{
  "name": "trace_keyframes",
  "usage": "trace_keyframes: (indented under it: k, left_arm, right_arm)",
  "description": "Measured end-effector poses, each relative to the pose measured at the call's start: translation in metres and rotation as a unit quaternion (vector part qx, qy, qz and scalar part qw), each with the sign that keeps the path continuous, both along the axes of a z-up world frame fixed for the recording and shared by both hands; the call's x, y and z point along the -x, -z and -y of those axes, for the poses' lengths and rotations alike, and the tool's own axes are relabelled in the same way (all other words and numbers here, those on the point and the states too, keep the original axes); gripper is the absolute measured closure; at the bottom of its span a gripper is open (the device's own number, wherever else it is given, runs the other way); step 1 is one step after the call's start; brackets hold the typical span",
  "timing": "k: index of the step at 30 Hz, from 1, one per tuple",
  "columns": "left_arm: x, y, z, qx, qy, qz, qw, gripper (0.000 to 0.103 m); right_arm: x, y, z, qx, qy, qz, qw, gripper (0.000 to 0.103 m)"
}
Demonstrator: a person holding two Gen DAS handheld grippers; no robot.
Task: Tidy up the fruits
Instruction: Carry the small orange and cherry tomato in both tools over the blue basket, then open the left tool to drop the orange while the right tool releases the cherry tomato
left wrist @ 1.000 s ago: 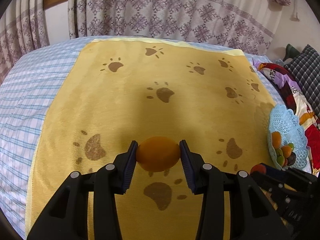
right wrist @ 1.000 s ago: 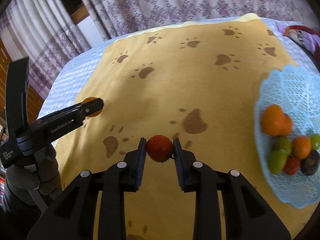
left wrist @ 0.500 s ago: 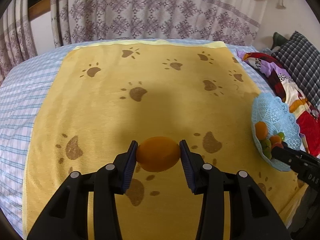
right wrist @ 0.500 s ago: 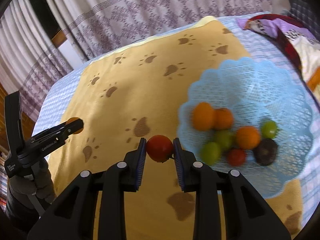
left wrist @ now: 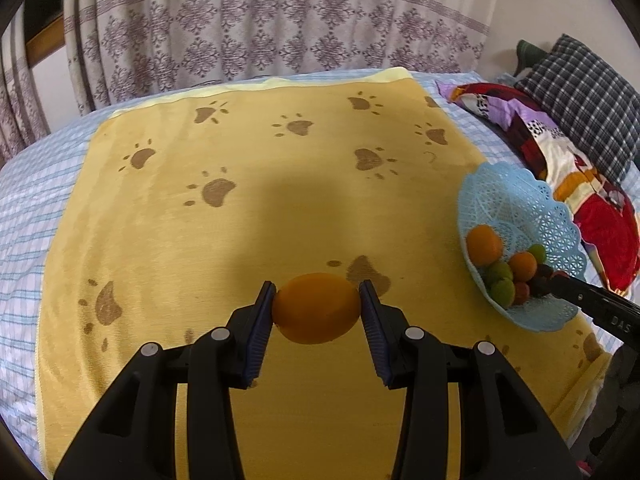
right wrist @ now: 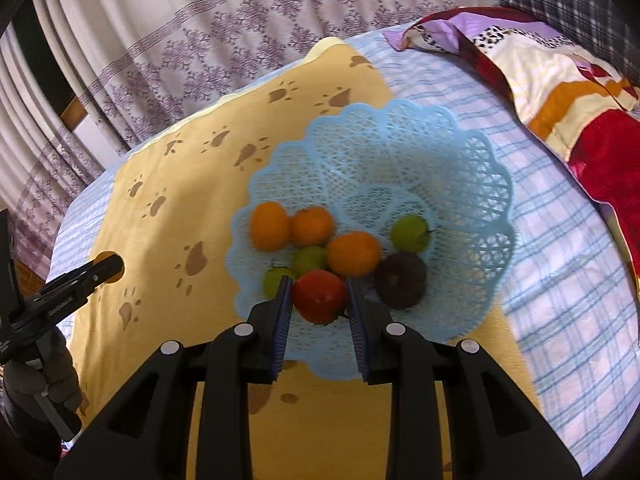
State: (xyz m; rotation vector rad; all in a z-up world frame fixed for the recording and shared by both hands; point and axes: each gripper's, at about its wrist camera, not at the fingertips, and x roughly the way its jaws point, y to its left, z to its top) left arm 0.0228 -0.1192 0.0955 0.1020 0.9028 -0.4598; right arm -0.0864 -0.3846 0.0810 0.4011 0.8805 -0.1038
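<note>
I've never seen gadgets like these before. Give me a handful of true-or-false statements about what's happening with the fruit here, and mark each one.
1. The right gripper is clamped on a red tomato. True.
2. The left gripper is empty. False: it grips an orange fruit.
3. The blue basket already holds several fruits. True.
4. The basket sits on a bare wooden floor. False: it rests on the bed, partly on the yellow paw-print blanket.
5. One dark purple fruit lies in the basket. True.
6. The orange fruit hangs right above the basket. False: it is over the blanket, left of the basket.
</note>
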Motion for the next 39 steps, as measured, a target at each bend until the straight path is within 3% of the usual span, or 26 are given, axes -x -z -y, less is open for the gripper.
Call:
trace_keyframes:
  k: [2,5,12,19,29,39]
  left_arm:
    - [0.003,-0.001,0.008,-0.003,0.008,0.002,1.0000,0.060]
    - [0.007,-0.003,0.019,-0.006,0.020,0.004,0.9998,0.060]
    - [0.017,-0.006,0.050,-0.009,0.054,0.007,0.9985,0.060]
    - [0.029,-0.002,0.085,-0.005,0.095,-0.005,0.9955,0.060]
    - [0.051,0.000,0.138,0.004,0.167,-0.010,0.9860,0.060]
    - [0.051,0.009,0.169,0.015,0.194,-0.025,0.9806,0.058]
  right_arm:
    - [0.001,0.002,0.004,-0.007,0.006,0.000,1.000,0.073]
    - [0.003,0.002,0.011,-0.018,0.018,0.002,1.000,0.053]
    - [0.011,-0.003,0.031,-0.022,0.054,0.022,0.998,0.053]
    - [0.015,-0.003,0.041,0.017,0.093,0.024,0.995,0.053]
    - [0.018,-0.004,0.047,0.024,0.108,0.028,0.993,0.053]
    - [0.020,-0.008,0.049,0.035,0.118,0.038,0.992,0.053]
